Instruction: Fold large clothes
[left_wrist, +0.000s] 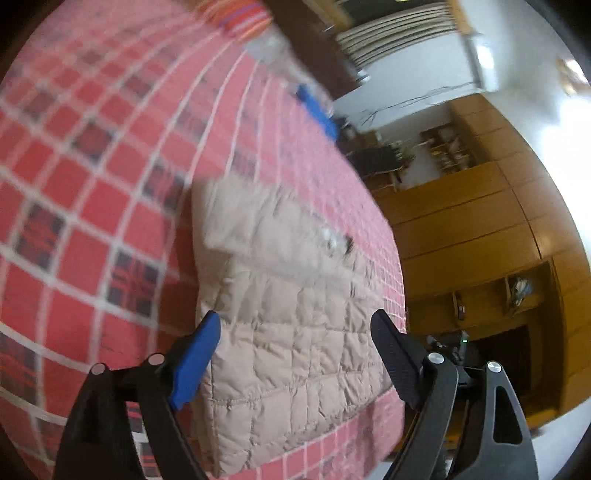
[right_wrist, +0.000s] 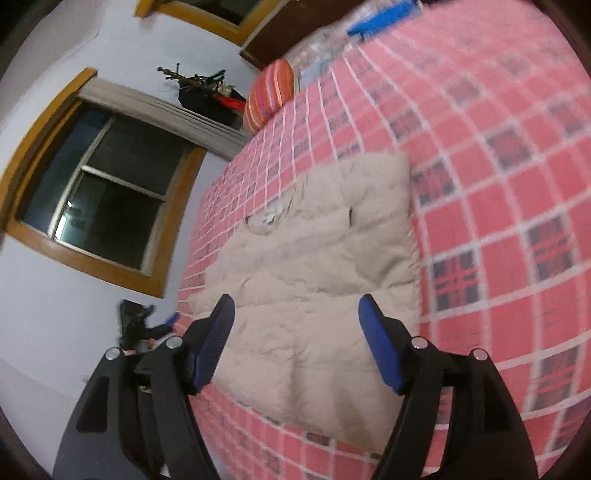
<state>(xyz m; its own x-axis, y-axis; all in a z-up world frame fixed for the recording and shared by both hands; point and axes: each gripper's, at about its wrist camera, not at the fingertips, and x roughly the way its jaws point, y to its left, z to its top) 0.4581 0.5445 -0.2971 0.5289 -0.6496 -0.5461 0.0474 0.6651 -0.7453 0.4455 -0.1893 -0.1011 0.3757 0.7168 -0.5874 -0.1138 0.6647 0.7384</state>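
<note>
A beige quilted jacket (left_wrist: 280, 332) lies folded into a rough rectangle on a red checked bedspread (left_wrist: 92, 192). My left gripper (left_wrist: 295, 325) hovers above the jacket's near end, open, with nothing between its fingers. In the right wrist view the same jacket (right_wrist: 314, 266) lies flat, a small label near its collar. My right gripper (right_wrist: 295, 310) is open above the jacket's near edge and holds nothing. Both views are tilted and motion-blurred.
A striped orange cushion (right_wrist: 269, 96) and a blue item (right_wrist: 384, 16) lie at the bed's far end. Beyond the bed's edge stand wooden cabinets (left_wrist: 480, 229) on one side and a wall with a dark window (right_wrist: 110, 188) on the other.
</note>
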